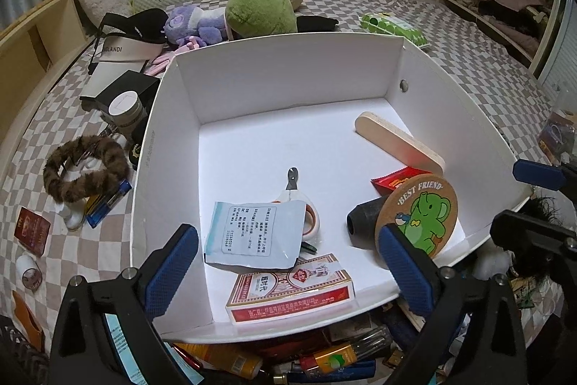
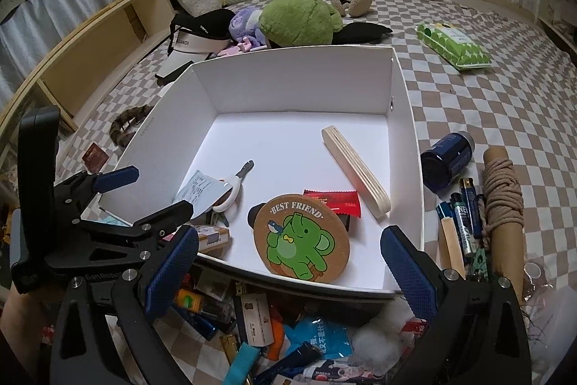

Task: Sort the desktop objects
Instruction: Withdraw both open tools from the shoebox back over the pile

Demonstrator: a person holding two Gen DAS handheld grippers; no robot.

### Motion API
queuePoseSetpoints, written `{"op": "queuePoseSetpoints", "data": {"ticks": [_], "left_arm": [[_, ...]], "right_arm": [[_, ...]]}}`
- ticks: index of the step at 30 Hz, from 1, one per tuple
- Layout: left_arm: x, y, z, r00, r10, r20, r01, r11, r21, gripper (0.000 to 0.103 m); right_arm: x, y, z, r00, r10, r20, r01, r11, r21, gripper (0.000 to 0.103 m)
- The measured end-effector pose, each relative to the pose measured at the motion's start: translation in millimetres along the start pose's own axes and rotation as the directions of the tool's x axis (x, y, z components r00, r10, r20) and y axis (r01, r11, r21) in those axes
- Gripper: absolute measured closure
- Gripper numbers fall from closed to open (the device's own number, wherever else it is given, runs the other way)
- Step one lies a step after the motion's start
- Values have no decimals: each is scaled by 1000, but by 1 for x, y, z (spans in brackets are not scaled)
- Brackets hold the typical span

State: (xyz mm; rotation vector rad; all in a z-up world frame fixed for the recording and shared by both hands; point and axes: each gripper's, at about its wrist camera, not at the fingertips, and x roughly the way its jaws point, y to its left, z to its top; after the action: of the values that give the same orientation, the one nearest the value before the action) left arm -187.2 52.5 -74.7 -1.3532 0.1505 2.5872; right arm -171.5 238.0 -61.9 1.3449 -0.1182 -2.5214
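Observation:
A white open box (image 1: 169,147) (image 2: 407,118) sits on the checked bedspread. Inside lie a round cork coaster with a green elephant (image 1: 418,215) (image 2: 301,237), a card box (image 1: 290,287), a blue-white sachet (image 1: 252,233), nail clippers (image 2: 234,183), a wooden block (image 1: 400,141) (image 2: 355,165), a red packet (image 2: 333,201) and a black cylinder (image 1: 362,219). My left gripper (image 1: 288,271) is open and empty at the box's near edge; it also shows in the right wrist view (image 2: 142,190). My right gripper (image 2: 288,267) is open and empty just before the box's near wall.
Loose items crowd the bed before the box: lighters, packets, cotton wool (image 2: 378,341). Right of it lie batteries (image 2: 463,222), a rope roll (image 2: 503,201) and a blue jar (image 2: 447,159). Left of it lie a furry hairband (image 1: 84,168) and a black box (image 1: 124,89). Plush toys (image 1: 261,9) lie behind.

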Motion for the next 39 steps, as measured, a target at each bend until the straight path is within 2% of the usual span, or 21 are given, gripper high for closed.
{"op": "queuePoseSetpoints", "data": {"ticks": [18,24,29,35,39], "left_arm": [[-28,-5,-8,1000,14,8,-15,999,42,2],[-50,-1,-17,998,26,54,-30,998,63,2],[-67,1,-26,994,56,94,-65,994,89,2],[-79,3,-38,992,68,110,-81,989,124,2],[-87,4,-47,991,55,121,-70,989,127,0]], "right_arm": [[-23,1,-6,999,-23,38,23,1000,-4,2],[-38,-3,-13,997,-50,65,50,999,1,2],[-51,-2,-22,995,-23,97,23,1000,4,0],[-71,0,-30,987,55,149,-56,998,0,0],[-80,3,-37,983,26,182,-16,998,-53,0]]}}
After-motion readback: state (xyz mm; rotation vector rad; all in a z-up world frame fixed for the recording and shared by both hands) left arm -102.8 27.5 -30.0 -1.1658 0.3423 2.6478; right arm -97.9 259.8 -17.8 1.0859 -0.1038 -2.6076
